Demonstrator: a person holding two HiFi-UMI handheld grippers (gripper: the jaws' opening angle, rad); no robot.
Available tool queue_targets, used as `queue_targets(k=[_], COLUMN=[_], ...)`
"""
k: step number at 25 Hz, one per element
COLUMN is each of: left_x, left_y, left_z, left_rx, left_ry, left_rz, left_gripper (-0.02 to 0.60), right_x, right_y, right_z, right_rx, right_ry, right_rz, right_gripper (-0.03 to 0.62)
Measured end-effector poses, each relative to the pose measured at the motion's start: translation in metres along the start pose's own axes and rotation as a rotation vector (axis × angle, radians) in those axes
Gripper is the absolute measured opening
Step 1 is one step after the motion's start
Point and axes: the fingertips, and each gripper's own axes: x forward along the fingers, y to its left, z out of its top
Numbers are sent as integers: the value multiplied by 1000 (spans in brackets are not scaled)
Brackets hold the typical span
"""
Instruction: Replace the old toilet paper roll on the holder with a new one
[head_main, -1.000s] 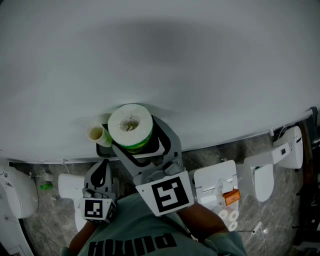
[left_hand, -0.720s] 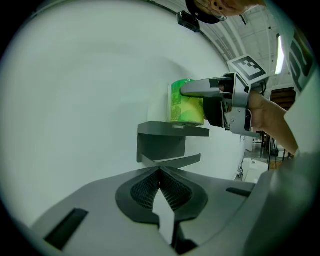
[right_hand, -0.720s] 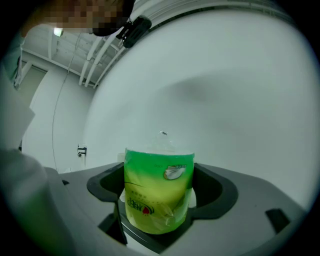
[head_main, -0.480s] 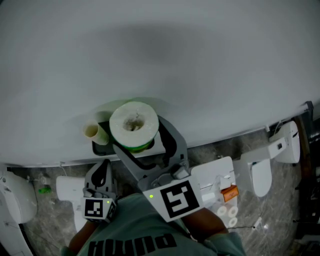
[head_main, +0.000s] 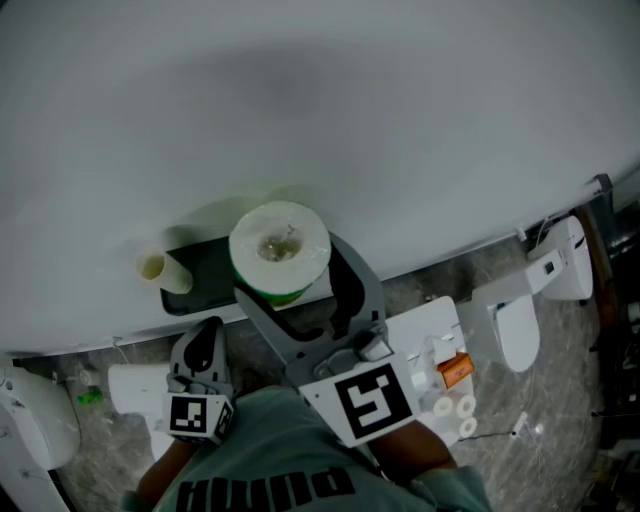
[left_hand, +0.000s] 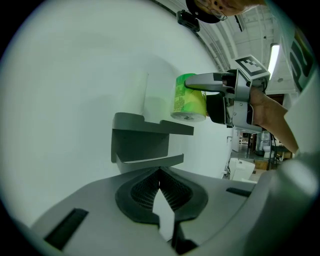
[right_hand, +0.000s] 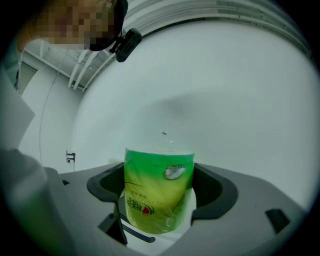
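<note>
Right gripper (head_main: 288, 275): jaws clamped on a new toilet paper roll in green plastic wrap (head_main: 279, 246), held upright. The roll sits just above the right end of the dark grey wall-mounted holder (head_main: 205, 282), close to the white wall (head_main: 330, 110); contact with the holder cannot be confirmed. A bare cardboard tube (head_main: 160, 270) stands at the holder's left end. Left gripper (head_main: 204, 350): jaws together, nothing between them, on the near side of the holder and apart from it

Sanitary-ware hall or mock bathroom, several white toilets (head_main: 515, 338) on marbled stone floor (head_main: 440, 285), grey paper holder (left_hand: 140, 142) on white wall (head_main: 350, 120), strip light (left_hand: 273, 55) overhead.
</note>
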Motion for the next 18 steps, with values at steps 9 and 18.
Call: queue_targets(k=[9,18], left_x=[12,15], left_y=[-23,-40], left_z=[-6,-10], left_rx=[48,88], left_ry=[71,106], left_rz=[-67,-103], left_gripper=[5,5], right_x=[-24,-48], right_y=[-32,-52], right_z=[-3,-26], right_rx=[27,45], right_ry=[5,57], right_rz=[-75,-102], right_gripper=[410,410])
